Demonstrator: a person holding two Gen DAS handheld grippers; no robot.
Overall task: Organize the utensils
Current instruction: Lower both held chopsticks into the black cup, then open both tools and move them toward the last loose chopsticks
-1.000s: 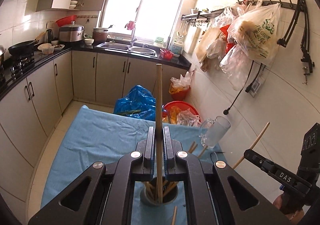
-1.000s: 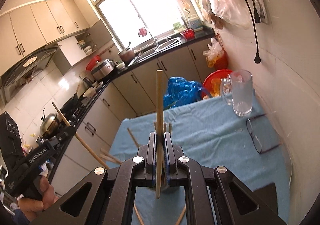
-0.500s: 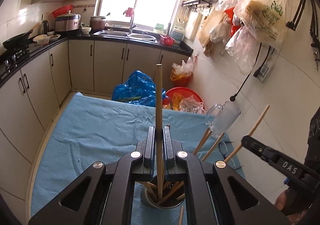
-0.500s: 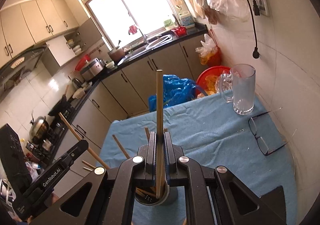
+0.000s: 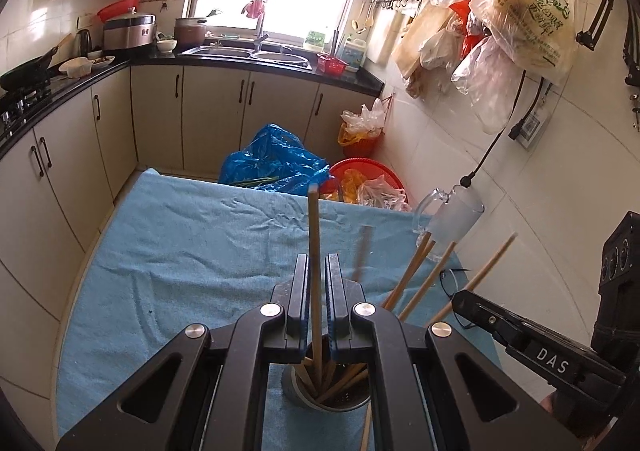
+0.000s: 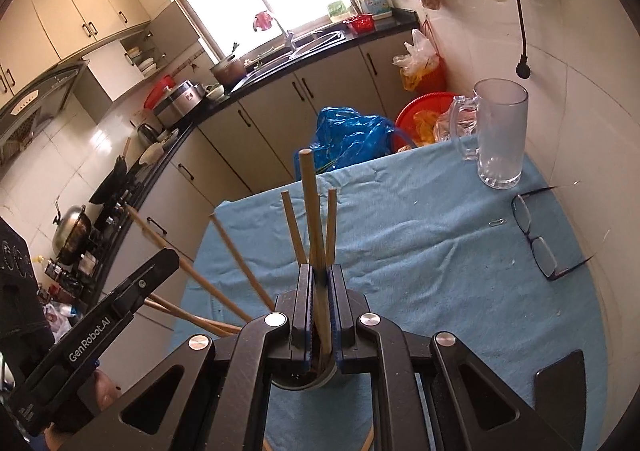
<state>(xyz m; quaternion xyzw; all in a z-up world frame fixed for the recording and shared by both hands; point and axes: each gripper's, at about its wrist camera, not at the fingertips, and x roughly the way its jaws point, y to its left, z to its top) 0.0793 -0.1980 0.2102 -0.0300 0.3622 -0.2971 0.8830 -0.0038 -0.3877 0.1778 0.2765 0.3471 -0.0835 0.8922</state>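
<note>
Only on right view, eyeglasses [image 6: 536,239] whole.

Left gripper [image 5: 316,291] and right gripper [image 6: 319,291], jaws nearly closed.

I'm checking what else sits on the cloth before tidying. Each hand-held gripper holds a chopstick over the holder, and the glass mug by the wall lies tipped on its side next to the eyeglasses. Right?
Not quite. The glass mug stands upright on the blue cloth, not on its side; the right wrist view shows it. The rest holds: the eyeglasses lie beside it, and each hand-held gripper, left and right, holds a chopstick over the holder.
</note>
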